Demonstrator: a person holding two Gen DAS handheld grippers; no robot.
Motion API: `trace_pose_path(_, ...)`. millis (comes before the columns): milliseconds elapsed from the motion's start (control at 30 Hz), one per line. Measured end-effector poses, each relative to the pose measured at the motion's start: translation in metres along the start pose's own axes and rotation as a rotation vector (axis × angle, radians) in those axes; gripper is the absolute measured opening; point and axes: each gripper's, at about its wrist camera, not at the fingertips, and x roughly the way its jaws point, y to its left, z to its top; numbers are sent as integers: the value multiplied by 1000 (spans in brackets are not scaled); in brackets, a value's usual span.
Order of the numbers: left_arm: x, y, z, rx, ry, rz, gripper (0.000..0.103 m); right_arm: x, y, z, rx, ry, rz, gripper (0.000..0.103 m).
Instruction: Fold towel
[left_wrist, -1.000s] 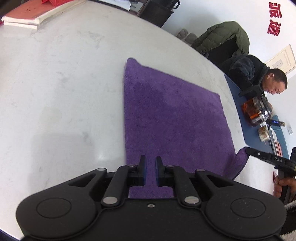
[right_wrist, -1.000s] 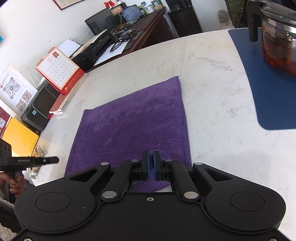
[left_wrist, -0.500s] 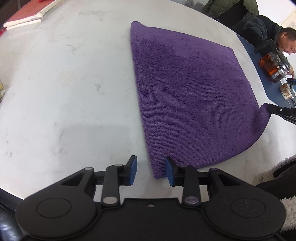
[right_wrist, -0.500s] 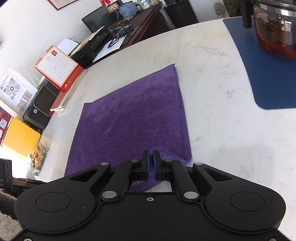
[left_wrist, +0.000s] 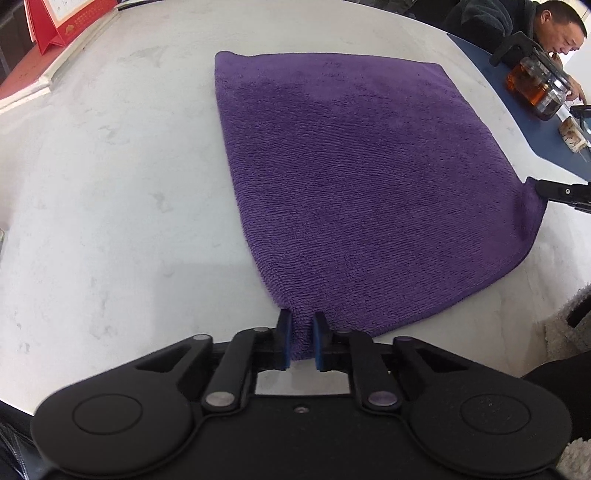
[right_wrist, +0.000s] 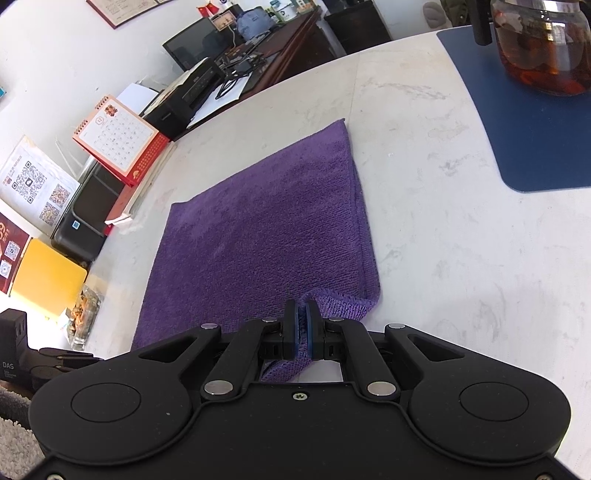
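Showing, left wrist view: purple towel (left_wrist: 354, 184) spread flat on the white table (left_wrist: 110, 184).
Left gripper (left_wrist: 302, 341): clamped on the towel's near left corner.
Right wrist view: right gripper (right_wrist: 302, 334) pinching the near right corner, raised off the table.
Far right: glass teapot (right_wrist: 539, 44) on blue mat (right_wrist: 535, 140).
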Motion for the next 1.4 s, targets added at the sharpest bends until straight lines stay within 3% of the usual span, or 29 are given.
trace_pose_path(167, -7, 1, 2, -27, -37, -20, 4, 0, 1, -2, 0, -2, -5, 4)
trace_pose_path(467, -31, 18, 24, -135, -138, -140, 4, -10, 4, 2, -5, -32, -11, 4)
trace_pose_path(700, -38, 25, 48, -144, -190, -164, 4, -14, 8, 13, -18, -67, -10, 4)
trace_pose_path(1400, -32, 64, 135, -182, -283, -209, 4, 19, 20, 97, -112, -112, -6, 4)
